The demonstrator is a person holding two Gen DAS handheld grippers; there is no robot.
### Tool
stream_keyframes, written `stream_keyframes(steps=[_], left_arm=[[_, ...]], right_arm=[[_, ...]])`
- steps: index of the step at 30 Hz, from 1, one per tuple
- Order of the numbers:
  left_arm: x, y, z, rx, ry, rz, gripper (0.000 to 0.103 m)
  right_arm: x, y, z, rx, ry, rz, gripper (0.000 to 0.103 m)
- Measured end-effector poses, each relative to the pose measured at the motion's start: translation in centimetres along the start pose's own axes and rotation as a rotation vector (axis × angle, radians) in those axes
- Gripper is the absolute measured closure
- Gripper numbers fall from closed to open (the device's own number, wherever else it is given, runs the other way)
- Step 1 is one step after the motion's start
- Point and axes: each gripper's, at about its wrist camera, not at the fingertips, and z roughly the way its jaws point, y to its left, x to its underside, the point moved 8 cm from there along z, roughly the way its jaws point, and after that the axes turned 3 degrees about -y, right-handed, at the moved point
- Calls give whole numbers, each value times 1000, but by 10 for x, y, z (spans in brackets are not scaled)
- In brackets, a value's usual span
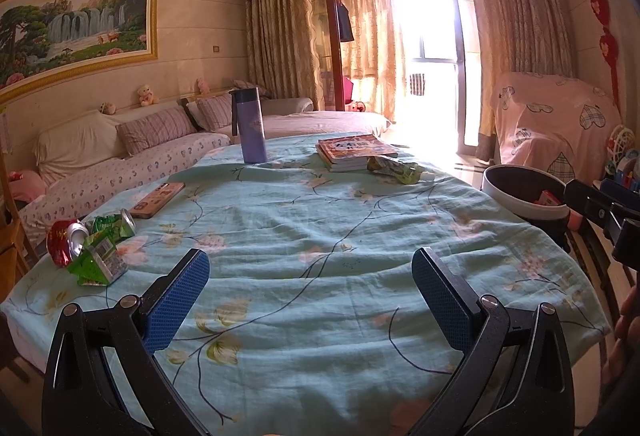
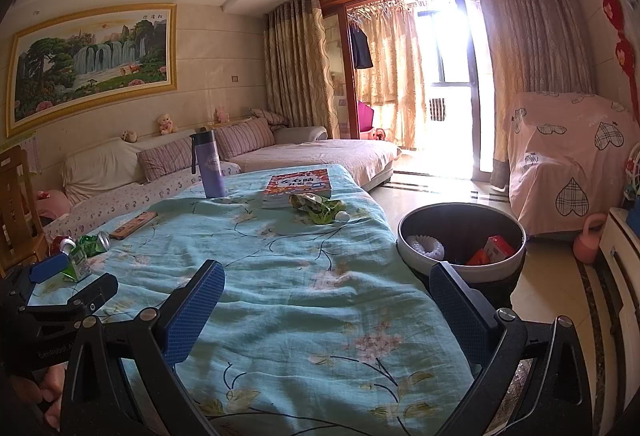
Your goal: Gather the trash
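Trash lies in a heap at the table's left edge: a crushed red can [image 1: 64, 240], a green carton [image 1: 100, 260] and a crushed green can [image 1: 118, 226], the same heap [image 2: 86, 254] seen in the right wrist view. A green pouch [image 1: 396, 169] [image 2: 320, 211] rests against the books. A round bin [image 1: 496, 176] [image 2: 480, 272] stands off the table's right side, holding a red carton [image 2: 498, 248] and white paper [image 2: 428, 246]. My left gripper [image 1: 312, 268] [image 2: 72, 278] is open above the cloth, right of the heap. My right gripper [image 2: 328, 276] is open between cloth and bin.
A blue floral cloth [image 1: 320, 216] covers the table. On it stand a purple bottle [image 1: 250, 128] and a stack of books [image 1: 352, 150], and a flat wooden-looking case [image 1: 158, 199] lies near the heap. A sofa [image 1: 120, 156] runs behind, and a covered armchair [image 2: 568, 172] sits beyond the bin.
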Motion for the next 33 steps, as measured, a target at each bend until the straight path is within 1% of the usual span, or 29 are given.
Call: stream_keyframes(steps=[33], left_arm=[[1, -2, 1, 17, 6, -1, 0]], right_arm=[[-3, 2, -4, -11, 0, 11, 0]])
